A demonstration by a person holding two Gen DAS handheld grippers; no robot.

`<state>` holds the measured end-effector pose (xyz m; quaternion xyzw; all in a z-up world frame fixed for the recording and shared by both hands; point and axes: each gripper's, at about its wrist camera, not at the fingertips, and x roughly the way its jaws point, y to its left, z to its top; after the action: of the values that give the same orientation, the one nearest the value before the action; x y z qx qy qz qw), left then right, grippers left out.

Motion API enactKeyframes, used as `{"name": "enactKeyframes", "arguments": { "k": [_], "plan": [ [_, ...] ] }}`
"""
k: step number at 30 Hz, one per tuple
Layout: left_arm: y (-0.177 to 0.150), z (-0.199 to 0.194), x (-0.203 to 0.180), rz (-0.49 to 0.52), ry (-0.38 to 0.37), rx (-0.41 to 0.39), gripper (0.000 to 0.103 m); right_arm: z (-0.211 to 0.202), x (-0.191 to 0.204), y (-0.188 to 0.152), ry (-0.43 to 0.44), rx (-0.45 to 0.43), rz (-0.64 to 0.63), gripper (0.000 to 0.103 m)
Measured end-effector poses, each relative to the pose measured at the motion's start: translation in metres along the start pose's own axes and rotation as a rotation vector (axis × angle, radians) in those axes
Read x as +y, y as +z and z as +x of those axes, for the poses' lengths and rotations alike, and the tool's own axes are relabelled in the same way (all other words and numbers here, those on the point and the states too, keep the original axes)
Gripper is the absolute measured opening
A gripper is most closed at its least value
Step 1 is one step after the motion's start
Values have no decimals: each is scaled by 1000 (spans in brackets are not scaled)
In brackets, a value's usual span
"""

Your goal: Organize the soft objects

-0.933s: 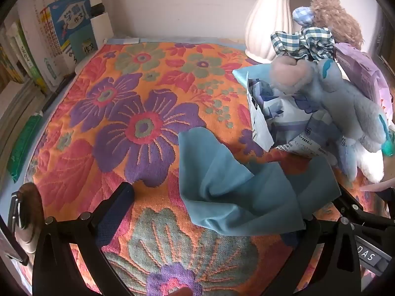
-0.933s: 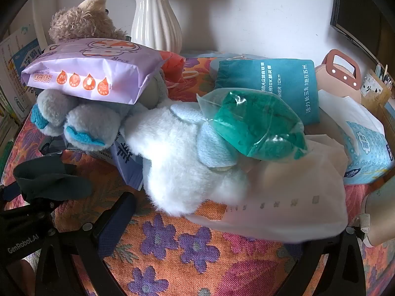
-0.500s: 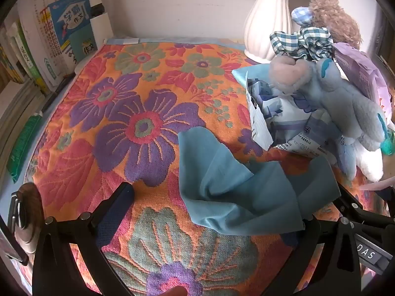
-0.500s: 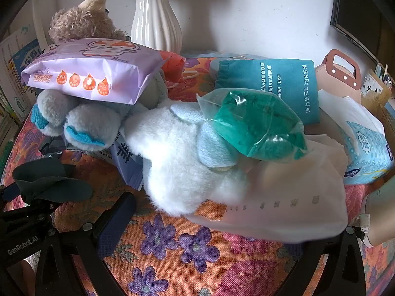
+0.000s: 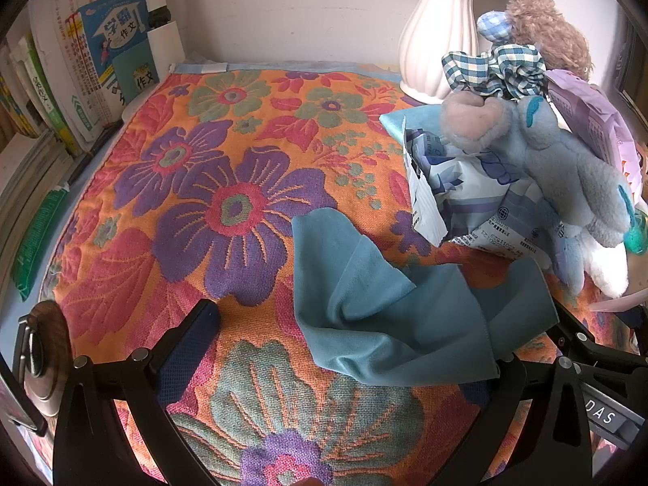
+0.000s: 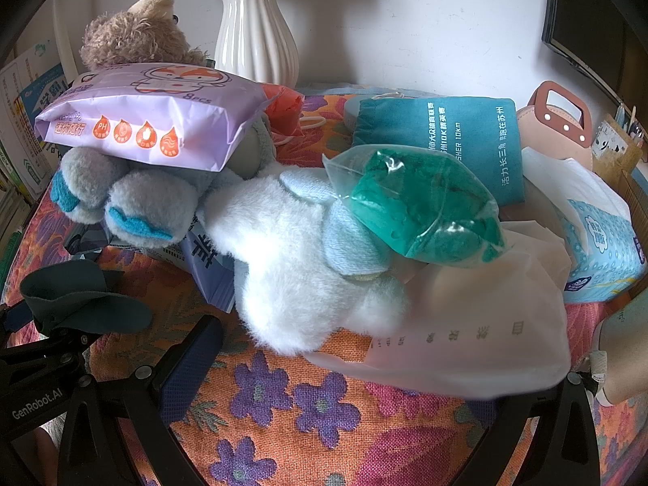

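Teal cloth (image 5: 405, 312) lies crumpled on the floral mat (image 5: 210, 170), lower right of centre in left wrist view, w/ one corner folded up & its right edge draped over the right finger of left gripper (image 5: 344, 348). Left gripper jaws stand wide; left finger pad sits bare on the mat, apart from the cloth. Can't tell if the right finger actually presses the cloth or is just under it. Same cloth (image 6: 81, 295) shows at far left of right wrist view, bunched atop the other tool's black frame.

Right gripper (image 6: 344, 368) jaws also wide, nothing between them. A white plastic bag (image 6: 465, 324) lies over its right finger; a white plush toy (image 6: 291, 267) sits just ahead, between the fingers' line.

Pile behind: grey-blue plush toy (image 5: 559, 170) leaning on a blue-white tissue pack (image 5: 453, 194), w/ a purple wipes pack (image 6: 150, 121) resting on top of it. Green item in clear bag (image 6: 417, 202) rests on the white plush. Teal drawstring pouch (image 6: 445, 141) is behind it, light-blue tissue pack (image 6: 599, 243) to the right. Brown teddy (image 6: 133, 36) & white vase (image 6: 255, 32) stand at the back by the wall. Books (image 5: 81, 60) line the left edge.
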<state>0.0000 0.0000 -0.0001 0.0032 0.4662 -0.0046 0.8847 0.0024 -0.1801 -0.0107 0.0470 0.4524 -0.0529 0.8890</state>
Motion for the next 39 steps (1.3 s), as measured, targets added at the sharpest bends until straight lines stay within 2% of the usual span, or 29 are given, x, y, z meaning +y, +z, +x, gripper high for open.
{"name": "enactKeyframes", "arguments": {
  "k": [13,18,23,27,32,34,39],
  "plan": [
    [-1,0,0,0,4,13,103,-1,-1,-1,6,5,4,103],
    [-22,-10,-1,8,-16,41,102,-14,-5,-5,28,90,-28,103],
    [-36,-25,-2,47,-49,61,102,-33,-10,-29,44,98,-41,103],
    [-50,-39,-4,57,-63,41,102,-50,-7,-57,48,83,-48,103],
    [-55,-65,-6,50,-109,-28,102,-73,-11,-81,63,57,-40,103],
    [-52,-85,-5,54,-105,-103,102,-94,-18,-89,87,-9,-16,103],
    [-37,-127,-4,92,-86,-306,102,-154,-21,-87,78,-257,-33,103]
  ]
}}
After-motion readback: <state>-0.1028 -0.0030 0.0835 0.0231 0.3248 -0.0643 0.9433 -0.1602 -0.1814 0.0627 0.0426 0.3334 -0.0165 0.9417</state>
